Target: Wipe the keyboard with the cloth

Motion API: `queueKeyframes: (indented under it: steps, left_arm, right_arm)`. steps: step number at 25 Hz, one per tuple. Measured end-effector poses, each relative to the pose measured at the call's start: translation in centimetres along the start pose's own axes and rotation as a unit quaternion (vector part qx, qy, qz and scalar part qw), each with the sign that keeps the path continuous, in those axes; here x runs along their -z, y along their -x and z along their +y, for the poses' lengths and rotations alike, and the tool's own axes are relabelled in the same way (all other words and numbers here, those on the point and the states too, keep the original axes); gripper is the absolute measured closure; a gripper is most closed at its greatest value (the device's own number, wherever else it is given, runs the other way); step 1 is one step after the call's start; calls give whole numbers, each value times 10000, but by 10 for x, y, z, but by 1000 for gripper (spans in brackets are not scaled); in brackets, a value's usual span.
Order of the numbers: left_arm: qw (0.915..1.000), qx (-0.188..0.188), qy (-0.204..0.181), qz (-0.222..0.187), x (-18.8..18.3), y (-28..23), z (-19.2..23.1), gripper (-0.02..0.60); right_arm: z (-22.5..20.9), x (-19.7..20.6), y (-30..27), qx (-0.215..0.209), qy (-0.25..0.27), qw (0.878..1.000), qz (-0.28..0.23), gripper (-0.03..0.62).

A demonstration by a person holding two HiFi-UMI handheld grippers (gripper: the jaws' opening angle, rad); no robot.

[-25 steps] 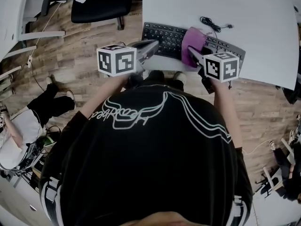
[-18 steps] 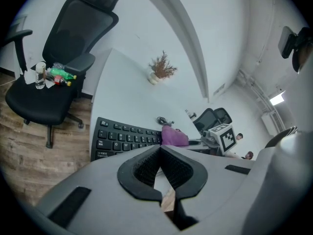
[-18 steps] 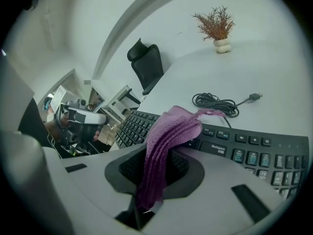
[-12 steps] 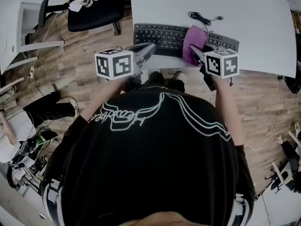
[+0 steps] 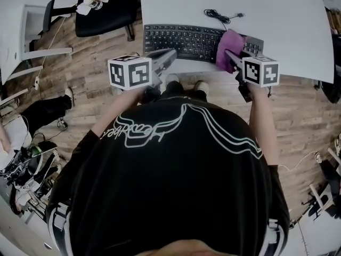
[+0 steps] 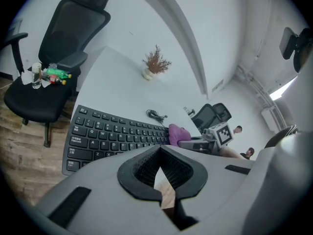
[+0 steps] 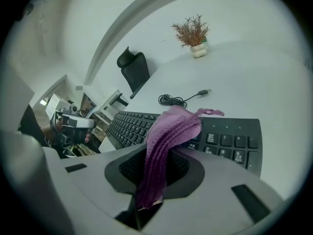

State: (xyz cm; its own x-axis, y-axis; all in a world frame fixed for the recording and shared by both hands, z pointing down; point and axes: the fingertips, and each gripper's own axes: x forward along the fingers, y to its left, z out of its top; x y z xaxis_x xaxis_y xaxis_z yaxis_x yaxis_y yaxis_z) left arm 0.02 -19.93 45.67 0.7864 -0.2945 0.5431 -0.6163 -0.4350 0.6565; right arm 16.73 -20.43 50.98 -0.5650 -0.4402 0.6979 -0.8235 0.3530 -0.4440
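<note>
The cloth (image 5: 230,48) covers some keys at the right of the keyboard (image 5: 181,38). The letters on the keys are too small to read in the head view. In the left gripper view, the left gripper (image 6: 160,151) hides the keyboard's near edge. The small things on the chair (image 5: 106,15) are too small to name.

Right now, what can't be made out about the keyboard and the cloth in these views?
- Head view: the cloth and the right gripper cover keys near the right end of the keyboard. The key legends are too small to read.
- Right gripper view: the cloth's draped fold hides whether it presses on the keys.
- Left gripper view: the body of the left gripper hides the keyboard's near right part.
</note>
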Motion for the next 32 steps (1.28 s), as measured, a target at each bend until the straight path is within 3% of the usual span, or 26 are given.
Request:
queueKeyframes:
  steps: [22,32]
  left_arm:
    - [9978,-317,276,-511,32,-17,-33,577]
    - [9983,-385,199,-388,40,-16,-38,577]
  right_arm:
    - [-101,39,79,286,-137,9995,70,534]
    - [-81,26,99,-29,-196,9977,-641,534]
